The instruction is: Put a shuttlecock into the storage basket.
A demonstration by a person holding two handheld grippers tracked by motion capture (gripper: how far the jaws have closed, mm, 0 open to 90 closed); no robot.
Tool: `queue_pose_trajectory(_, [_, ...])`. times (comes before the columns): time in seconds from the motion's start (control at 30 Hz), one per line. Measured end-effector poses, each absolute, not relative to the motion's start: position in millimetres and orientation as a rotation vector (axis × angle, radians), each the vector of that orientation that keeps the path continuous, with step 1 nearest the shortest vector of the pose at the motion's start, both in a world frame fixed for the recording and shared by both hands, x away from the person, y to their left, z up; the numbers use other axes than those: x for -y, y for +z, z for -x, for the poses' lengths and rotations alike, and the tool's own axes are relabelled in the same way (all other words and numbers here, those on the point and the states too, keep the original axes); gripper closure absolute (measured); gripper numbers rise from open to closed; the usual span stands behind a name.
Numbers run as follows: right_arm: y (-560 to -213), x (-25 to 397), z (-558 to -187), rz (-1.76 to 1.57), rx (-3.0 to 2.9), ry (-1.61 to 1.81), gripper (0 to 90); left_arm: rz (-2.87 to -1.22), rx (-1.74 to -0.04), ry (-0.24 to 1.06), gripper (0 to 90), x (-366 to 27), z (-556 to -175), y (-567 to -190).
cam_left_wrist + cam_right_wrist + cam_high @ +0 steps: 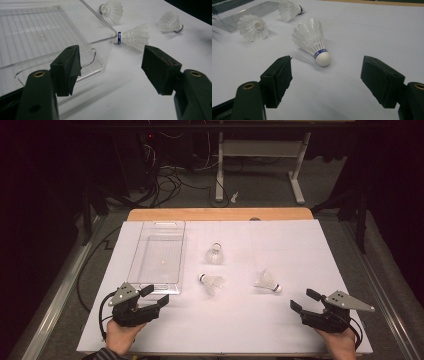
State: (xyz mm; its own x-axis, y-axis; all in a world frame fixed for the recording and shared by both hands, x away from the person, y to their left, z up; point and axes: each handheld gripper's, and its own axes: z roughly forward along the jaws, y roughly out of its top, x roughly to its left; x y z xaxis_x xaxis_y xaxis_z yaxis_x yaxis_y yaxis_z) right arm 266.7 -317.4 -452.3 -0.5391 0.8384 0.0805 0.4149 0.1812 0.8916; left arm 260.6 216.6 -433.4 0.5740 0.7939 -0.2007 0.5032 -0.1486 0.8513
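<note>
Three white feather shuttlecocks lie on the white table sheet [240,320]. The far one [215,254] [112,10] [289,10] is beside the clear plastic tray [157,255] [37,37]. The middle one [211,282] [133,37] [253,27] lies near the tray's front right corner. The right one [267,282] [171,22] [312,40] points its cork toward my right gripper [304,300] [328,75], which is open a short way in front of it. My left gripper [155,295] [112,65] is open at the tray's near end, holding nothing.
The tray holds nothing and has a handle cut-out [87,57] at its near end. The wooden table edge [220,214] runs along the back. Cables [165,185] and a desk frame [260,165] stand on the floor beyond.
</note>
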Motion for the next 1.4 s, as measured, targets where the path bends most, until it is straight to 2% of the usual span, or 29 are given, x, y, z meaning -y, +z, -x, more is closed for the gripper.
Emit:
queue_pose_trajectory(0.83, [-453, 317, -267, -1.183, -2.035, 1.322, 26.7, -1.834, -1.049, 0.357, 32.0, -197, -271, -423])
queue_pose_trajectory(1.4, [-453, 317, -267, -1.177, -2.035, 1.330, 26.7, -1.833, -1.032, 0.297, 31.8, -182, -281, -417])
